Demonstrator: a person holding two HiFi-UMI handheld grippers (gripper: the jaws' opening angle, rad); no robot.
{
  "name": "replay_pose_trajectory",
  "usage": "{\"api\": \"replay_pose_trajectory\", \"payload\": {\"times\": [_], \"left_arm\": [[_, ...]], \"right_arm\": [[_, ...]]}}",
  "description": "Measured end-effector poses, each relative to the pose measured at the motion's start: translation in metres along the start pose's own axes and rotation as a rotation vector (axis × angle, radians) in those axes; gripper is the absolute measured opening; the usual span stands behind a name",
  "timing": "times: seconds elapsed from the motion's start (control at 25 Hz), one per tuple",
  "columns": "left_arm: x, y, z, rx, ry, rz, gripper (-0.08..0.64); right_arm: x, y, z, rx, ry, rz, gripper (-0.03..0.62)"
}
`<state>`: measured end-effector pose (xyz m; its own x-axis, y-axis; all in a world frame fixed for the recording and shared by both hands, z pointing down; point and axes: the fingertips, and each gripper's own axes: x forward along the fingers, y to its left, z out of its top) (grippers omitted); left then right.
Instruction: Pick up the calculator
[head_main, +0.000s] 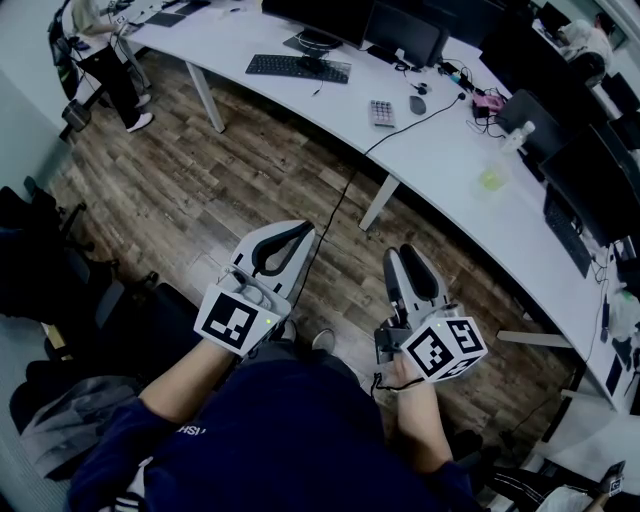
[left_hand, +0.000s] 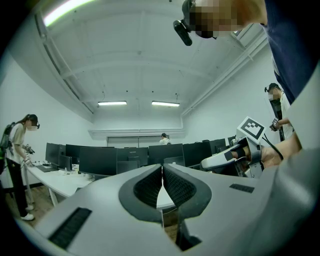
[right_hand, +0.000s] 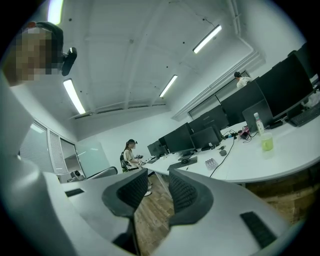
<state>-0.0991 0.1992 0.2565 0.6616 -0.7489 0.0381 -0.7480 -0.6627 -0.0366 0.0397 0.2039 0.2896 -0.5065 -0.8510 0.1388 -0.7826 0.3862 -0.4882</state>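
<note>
— On the white desk (head_main: 450, 150) ahead of me, between the keyboard (head_main: 298, 67) and the mouse (head_main: 417, 104), lies the calculator (head_main: 382, 112). It's flat, keys up, and well apart from both my grippers.

— So nothing's been picked up yet?

— No. I'd call this the very start, with the approach not yet made. Both grippers hang in front of my body over the wooden floor (head_main: 250, 170), pointing roughly level toward the desk.

— And your fingers?

— On my left gripper (head_main: 300, 232) the ribbed pads (left_hand: 150, 187) are pressed together with nothing between them. On my right gripper (head_main: 405, 252) the pads (right_hand: 182, 192) stand a little apart. Only floorboards show through the narrow gap, so it's empty too.

— Which one goes for it?

— The right, I think. Its own view already has the calculator (right_hand: 211, 162) out beyond the jaw tips, just beside a dark cable (head_main: 410, 125) that trails across the desk and over the edge.

— What does the reach call for?

— I'd first walk up to the desk and carry the right gripper over its edge. The jaws then need to spread wider than the calculator's short side. It's a thin, flat thing, so I'd tip the gripper downward, straddle it and pinch across the long edges. I'd also keep clear of that cable so it doesn't get caught in the jaws.
</note>
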Motion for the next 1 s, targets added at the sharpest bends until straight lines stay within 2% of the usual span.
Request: {"api": "replay_pose_trajectory", "payload": {"times": [0.2, 1.0], "left_arm": [[0.0014, -0.0014, -0.0003, 0.004, -0.002, 0.001, 0.032], [0.005, 0.0033, -0.0024, 0.0, 0.001, 0.011, 0.032]], "right_arm": [[-0.0018, -0.0041, 0.0022, -0.011, -0.006, -0.006, 0.174], [0.0025, -0.0106, 0.0082, -0.012, -0.02, -0.011, 0.261]]}}
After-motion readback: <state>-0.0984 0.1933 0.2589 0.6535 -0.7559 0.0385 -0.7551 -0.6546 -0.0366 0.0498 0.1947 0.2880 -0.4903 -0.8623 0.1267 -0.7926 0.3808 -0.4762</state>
